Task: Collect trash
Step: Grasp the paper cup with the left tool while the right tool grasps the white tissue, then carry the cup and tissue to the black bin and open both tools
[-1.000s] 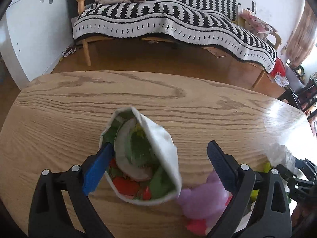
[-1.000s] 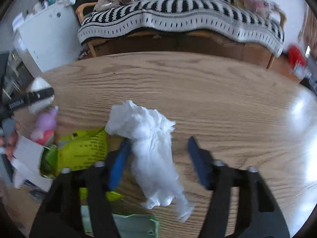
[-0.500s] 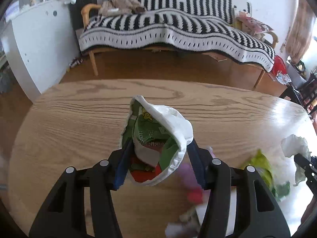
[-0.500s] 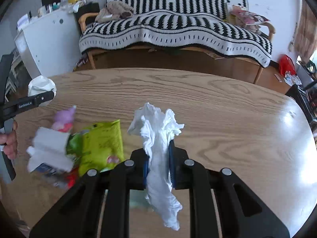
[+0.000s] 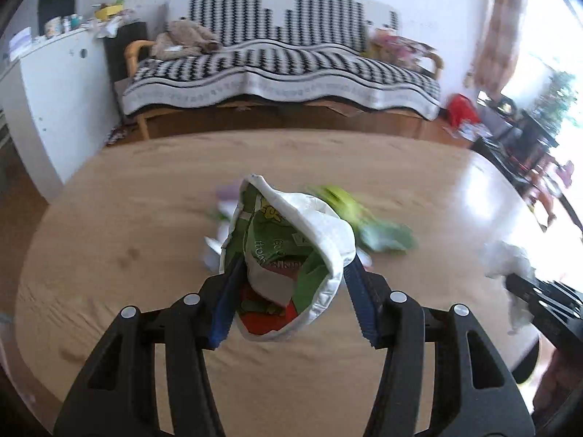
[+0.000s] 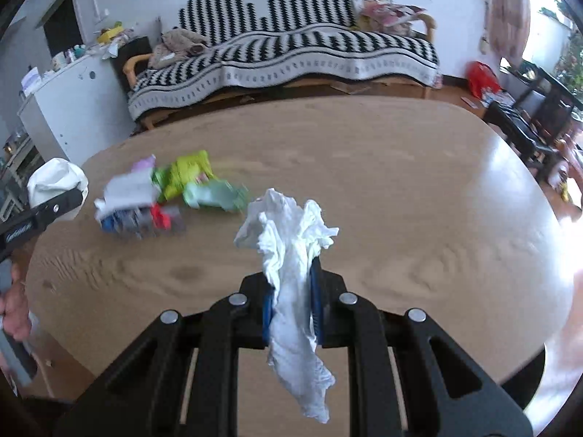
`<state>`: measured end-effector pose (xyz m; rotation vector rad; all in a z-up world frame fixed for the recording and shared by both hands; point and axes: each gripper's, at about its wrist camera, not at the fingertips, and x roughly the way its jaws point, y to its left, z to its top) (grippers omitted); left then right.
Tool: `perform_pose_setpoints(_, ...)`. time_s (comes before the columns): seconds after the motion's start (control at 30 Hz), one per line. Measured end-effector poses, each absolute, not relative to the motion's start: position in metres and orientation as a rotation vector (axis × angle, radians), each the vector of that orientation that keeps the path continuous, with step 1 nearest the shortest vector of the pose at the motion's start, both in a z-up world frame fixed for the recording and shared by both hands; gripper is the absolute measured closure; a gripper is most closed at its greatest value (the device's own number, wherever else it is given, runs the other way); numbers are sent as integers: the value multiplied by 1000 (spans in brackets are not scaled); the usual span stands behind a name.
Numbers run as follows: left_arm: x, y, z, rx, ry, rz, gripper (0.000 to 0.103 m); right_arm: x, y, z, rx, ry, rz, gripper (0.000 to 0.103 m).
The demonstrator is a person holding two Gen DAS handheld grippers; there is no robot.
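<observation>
**Mara:** Above the broad oval wooden table, both grippers carry something. Biggest of the task's things first: the crumpled white wrapper with green and red print inside sits between the blue pads of the left gripper, jaws partly closed on its sides, and it hangs clear of the wood.

**Tomas:** How would you expect it to handle?

**Mara:** Light, I'd judge, thin and crackly, perhaps slick on the outside. It gives under the pads and keeps no shape. Pinching across the folded body, as it is now, looks sounder than taking the loose rim.

**Tomas:** And the other side?

**Mara:** The right gripper is clamped tight on a crushed white paper tissue, gripped at its middle; a ruffled top stands above the pads and a limp tail dangles below. Very light, soft, easily torn, I'd say. The middle is the best hold, since a corner might rip away.

**Tomas:** What's left on the table?

**Mara:** A blurred heap of small litter: a lime-green packet, something pale green, white scraps, bits of red, blue and lilac. All look light and floppy, though the blur hides where one piece ends. I see no bin in either view.
</observation>
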<state>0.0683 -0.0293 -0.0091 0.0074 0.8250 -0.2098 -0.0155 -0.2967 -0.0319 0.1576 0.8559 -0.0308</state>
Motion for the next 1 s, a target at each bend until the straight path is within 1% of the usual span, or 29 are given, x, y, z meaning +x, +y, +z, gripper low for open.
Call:
perform_pose_setpoints(0.1, 34, -64, -15, 54, 821, -266, 49, -45, -314, -40, 159, 857, -69, 86)
perform_pose_setpoints(0.23, 10, -98, -26, 68, 828, -347, 49, -67, -335, -49, 161, 869, -103, 86)
perform_pose_setpoints(0.37, 1, -125, -33, 111, 819, -404, 49, -81, -355, -52, 185, 875, -124, 86)
perform_pose_setpoints(0.63, -2, -163, -41, 110, 840, -481, 49, -105, -404, -49, 245, 867, -194, 86)
perform_pose_setpoints(0.83, -22, -219, -47, 152, 839, -613, 49, -150, -475, -45, 345, 831, -305, 86)
perform_pose_setpoints(1.0, -59, -300, -53, 245, 817, -777, 49, -203, -552, -48, 457, 806, -421, 86)
